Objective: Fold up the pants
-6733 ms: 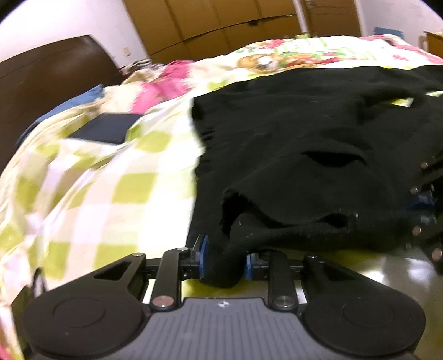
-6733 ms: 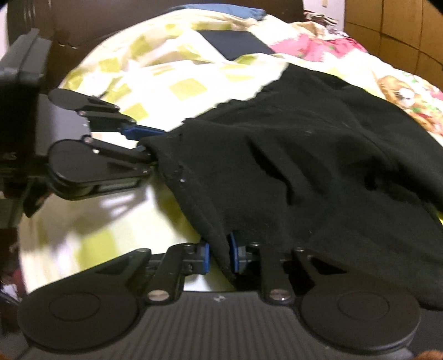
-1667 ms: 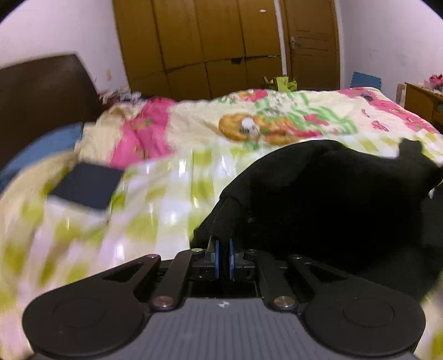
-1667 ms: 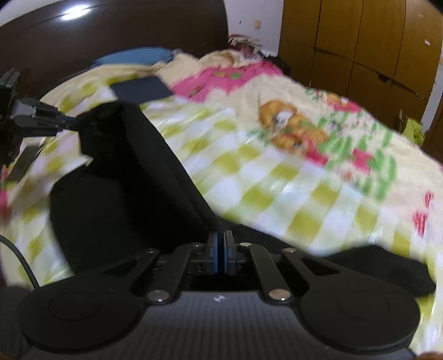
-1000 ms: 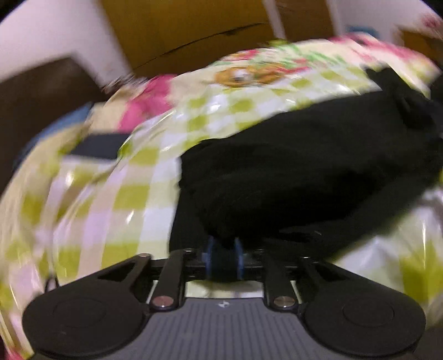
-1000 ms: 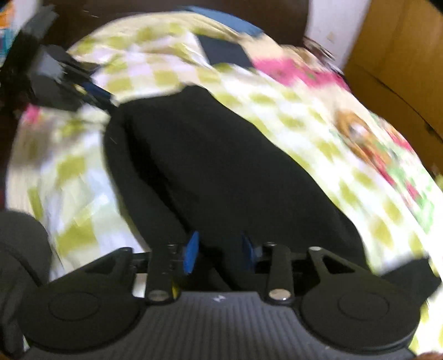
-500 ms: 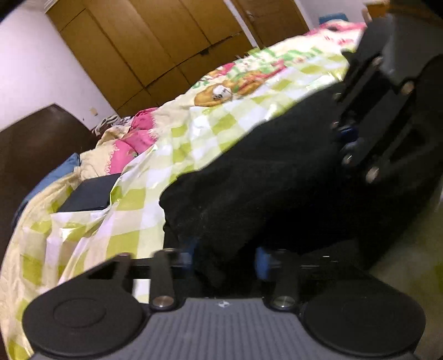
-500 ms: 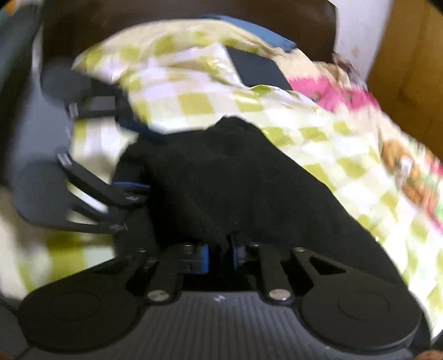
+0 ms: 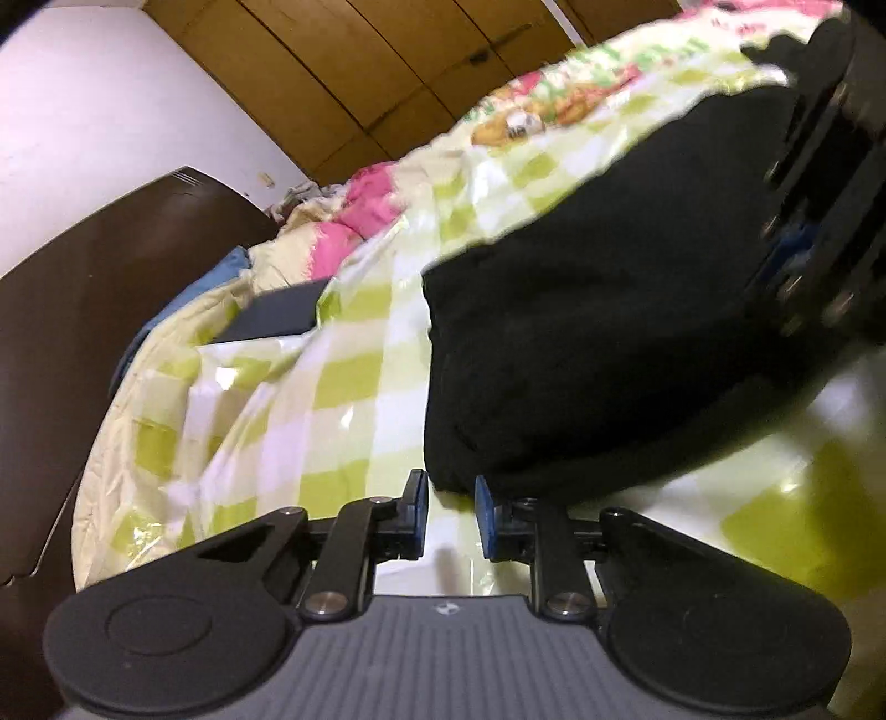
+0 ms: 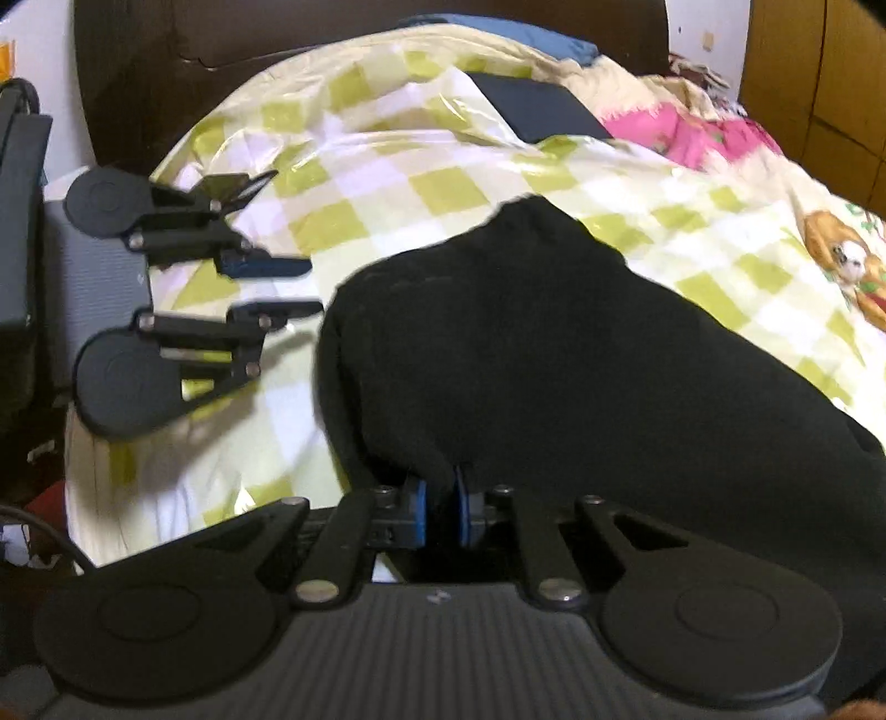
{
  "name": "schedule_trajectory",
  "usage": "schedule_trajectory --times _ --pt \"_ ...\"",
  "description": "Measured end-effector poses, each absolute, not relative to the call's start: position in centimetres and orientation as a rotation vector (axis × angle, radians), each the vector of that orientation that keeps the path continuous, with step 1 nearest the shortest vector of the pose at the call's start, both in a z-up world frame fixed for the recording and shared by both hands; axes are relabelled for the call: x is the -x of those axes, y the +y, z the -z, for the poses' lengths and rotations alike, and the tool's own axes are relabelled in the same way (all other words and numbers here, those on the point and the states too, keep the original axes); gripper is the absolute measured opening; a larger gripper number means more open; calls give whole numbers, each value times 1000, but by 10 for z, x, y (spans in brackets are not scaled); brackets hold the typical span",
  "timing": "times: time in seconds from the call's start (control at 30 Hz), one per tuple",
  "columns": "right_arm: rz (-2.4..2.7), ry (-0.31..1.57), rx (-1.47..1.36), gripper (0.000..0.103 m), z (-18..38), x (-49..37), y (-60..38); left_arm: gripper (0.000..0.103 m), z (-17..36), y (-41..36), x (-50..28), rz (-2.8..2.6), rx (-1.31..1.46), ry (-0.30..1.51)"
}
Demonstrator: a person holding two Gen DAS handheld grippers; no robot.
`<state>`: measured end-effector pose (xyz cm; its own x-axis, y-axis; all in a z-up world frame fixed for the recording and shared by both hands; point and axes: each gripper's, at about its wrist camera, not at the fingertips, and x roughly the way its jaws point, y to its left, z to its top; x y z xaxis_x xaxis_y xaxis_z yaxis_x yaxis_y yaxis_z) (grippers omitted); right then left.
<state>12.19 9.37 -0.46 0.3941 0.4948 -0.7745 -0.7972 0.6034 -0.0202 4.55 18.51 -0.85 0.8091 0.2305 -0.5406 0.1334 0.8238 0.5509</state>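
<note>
Fingers: our right gripper (image 10: 439, 512) clenched the black pants (image 10: 554, 360), left gripper (image 9: 449, 515) closing on nothing; we judged regrasping the near-left corner squarely best.

A bed (image 9: 343, 399) spreads ahead of both claws, under a glossy quilt checked in green and white, with pink patches and a cartoon bear (image 10: 847, 260) further off. A dark flat pad (image 9: 277, 318) and a blue pillow (image 10: 515, 30) lie near the dark wooden headboard (image 9: 83, 310). Beyond stand a white wall (image 9: 111, 105) and brown wooden wardrobe doors (image 9: 398, 72).
</note>
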Motion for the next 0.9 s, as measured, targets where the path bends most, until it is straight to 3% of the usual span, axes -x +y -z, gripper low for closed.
schedule_trajectory --times 0.3,0.33,0.43,0.63,0.7,0.73,0.77,0.9 --pt "-838 829 224 9 -27 -139 70 39 14 150 -39 56 -834 503" --pt "-836 833 201 9 -31 -143 69 44 13 149 -36 74 -839 485" --pt "-838 851 157 9 -40 -153 66 74 11 148 -32 89 -845 450" --pt "-834 853 137 9 -50 -159 63 74 14 141 -44 121 -860 419" --pt "-847 859 161 10 -50 -156 66 70 17 144 -54 86 -844 444" --pt "-857 871 164 10 -48 -154 68 55 17 147 -61 69 -829 466" --pt "-868 882 174 10 -46 -151 70 33 16 151 -68 59 -821 485" --pt "-895 879 192 10 -44 -143 79 30 -3 164 -68 21 -794 460"
